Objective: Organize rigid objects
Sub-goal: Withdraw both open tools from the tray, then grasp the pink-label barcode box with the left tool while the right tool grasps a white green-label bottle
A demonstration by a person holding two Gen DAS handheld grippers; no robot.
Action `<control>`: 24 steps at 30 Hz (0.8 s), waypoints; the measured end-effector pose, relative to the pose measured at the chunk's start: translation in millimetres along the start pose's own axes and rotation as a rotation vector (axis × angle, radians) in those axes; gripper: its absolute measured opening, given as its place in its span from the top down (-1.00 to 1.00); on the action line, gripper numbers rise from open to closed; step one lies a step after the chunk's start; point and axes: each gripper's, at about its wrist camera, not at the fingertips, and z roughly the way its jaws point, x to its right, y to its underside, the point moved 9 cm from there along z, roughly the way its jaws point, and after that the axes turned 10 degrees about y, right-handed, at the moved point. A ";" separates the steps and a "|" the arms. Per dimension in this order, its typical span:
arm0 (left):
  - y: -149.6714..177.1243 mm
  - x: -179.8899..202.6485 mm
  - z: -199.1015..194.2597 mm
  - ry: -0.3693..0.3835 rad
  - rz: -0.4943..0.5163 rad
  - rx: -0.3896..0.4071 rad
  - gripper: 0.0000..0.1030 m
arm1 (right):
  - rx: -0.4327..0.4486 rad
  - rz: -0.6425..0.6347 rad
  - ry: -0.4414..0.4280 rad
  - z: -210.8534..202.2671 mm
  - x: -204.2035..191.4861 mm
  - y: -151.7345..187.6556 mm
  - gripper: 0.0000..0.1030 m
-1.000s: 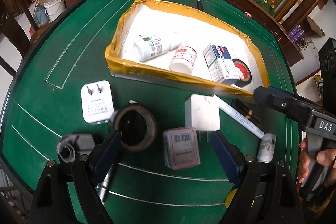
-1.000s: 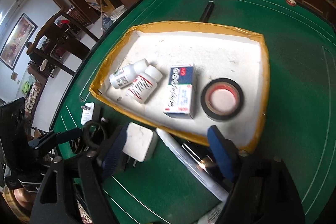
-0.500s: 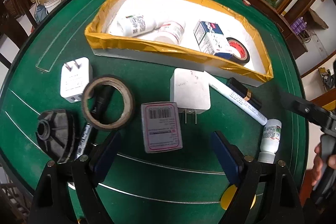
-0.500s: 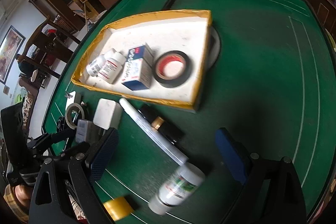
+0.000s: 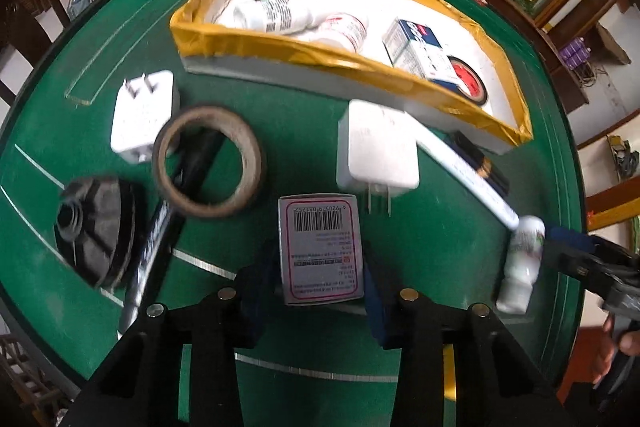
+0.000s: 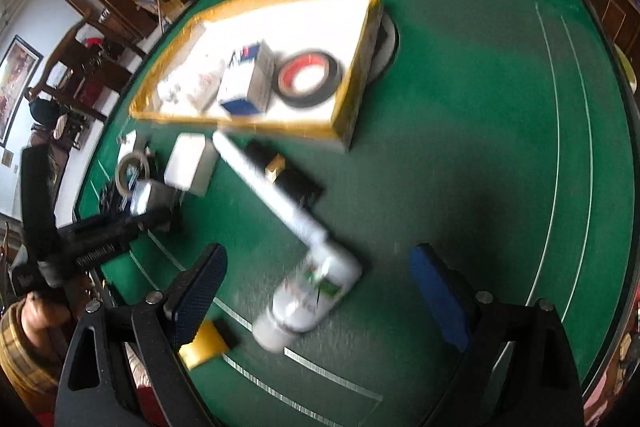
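Note:
My left gripper [image 5: 318, 291] is shut on a small pink-and-white box [image 5: 319, 249] with a barcode, on the green table. My right gripper [image 6: 316, 291] is open around a small white bottle [image 6: 310, 297] that lies on the table; the bottle also shows in the left wrist view [image 5: 520, 265]. The yellow-rimmed white tray [image 5: 280, 45] holds two white bottles [image 5: 276, 13], a blue-and-white box [image 5: 416, 53] and a black tape roll [image 5: 466, 83]; the tray also shows in the right wrist view [image 6: 344, 125].
On the table lie two white plug adapters [image 5: 142, 115] [image 5: 378, 153], a brown tape roll [image 5: 208, 163], a black round part [image 5: 96, 229], a black pen [image 5: 154, 239], a white marker [image 6: 264, 183], a black-and-gold tube [image 6: 284, 175] and a yellow piece [image 6: 202, 345].
My left gripper moved forward and shut on the pink-and-white box. My right gripper moved down to the white bottle, which now lies between its open fingers.

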 end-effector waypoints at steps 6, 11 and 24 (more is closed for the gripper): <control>23.8 7.0 -7.1 0.044 0.000 -0.020 0.19 | -0.077 0.051 -0.007 16.2 -5.1 23.1 -0.20; 33.8 11.3 -9.7 0.025 0.026 -0.026 0.19 | -0.081 0.032 0.013 23.7 -8.1 21.2 0.07; 12.3 32.7 10.5 -0.047 0.096 -0.043 0.19 | -0.084 -0.025 0.055 25.7 -14.4 24.5 0.14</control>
